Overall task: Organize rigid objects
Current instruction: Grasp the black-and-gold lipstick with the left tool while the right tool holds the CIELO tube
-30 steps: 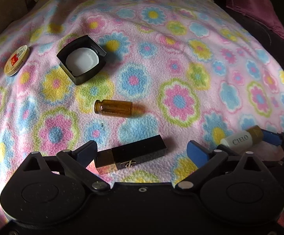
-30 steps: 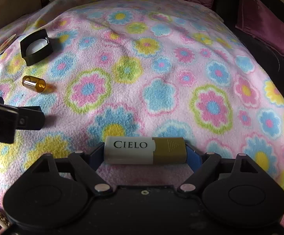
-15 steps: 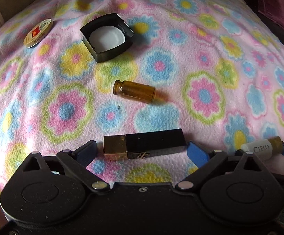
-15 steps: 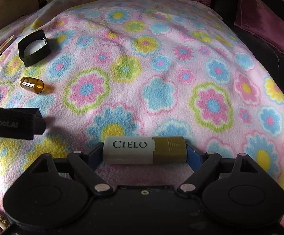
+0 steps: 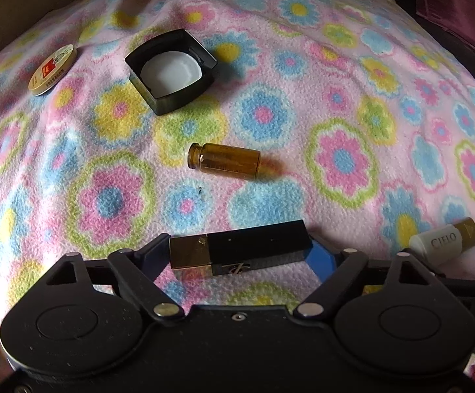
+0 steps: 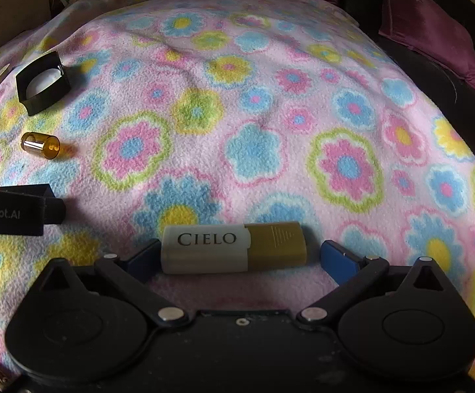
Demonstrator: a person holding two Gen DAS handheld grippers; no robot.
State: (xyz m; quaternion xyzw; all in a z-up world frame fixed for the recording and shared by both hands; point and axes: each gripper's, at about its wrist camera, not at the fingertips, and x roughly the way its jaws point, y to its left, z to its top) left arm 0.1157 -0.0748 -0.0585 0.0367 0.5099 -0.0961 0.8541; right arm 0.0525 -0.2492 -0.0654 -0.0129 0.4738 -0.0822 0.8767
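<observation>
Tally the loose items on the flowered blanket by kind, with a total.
Lipstick-style cases: 2, a black and gold case and a white and gold CIELO case
Amber glass vial: 1
Black square lid: 1
Round tin: 1
Total: 5

you are working over a pink fleece blanket printed with blue, yellow, green and pink flowers, which spreads in soft wrinkles across a rounded, bed-like surface and catches bright daylight along its left side. behind and to your right, dark maroon satin cushions lean against a dark frame or edge that curves around the blanket. at the far left you can see a pale beige wooden panel, its nature too unclear to name more closely.
</observation>
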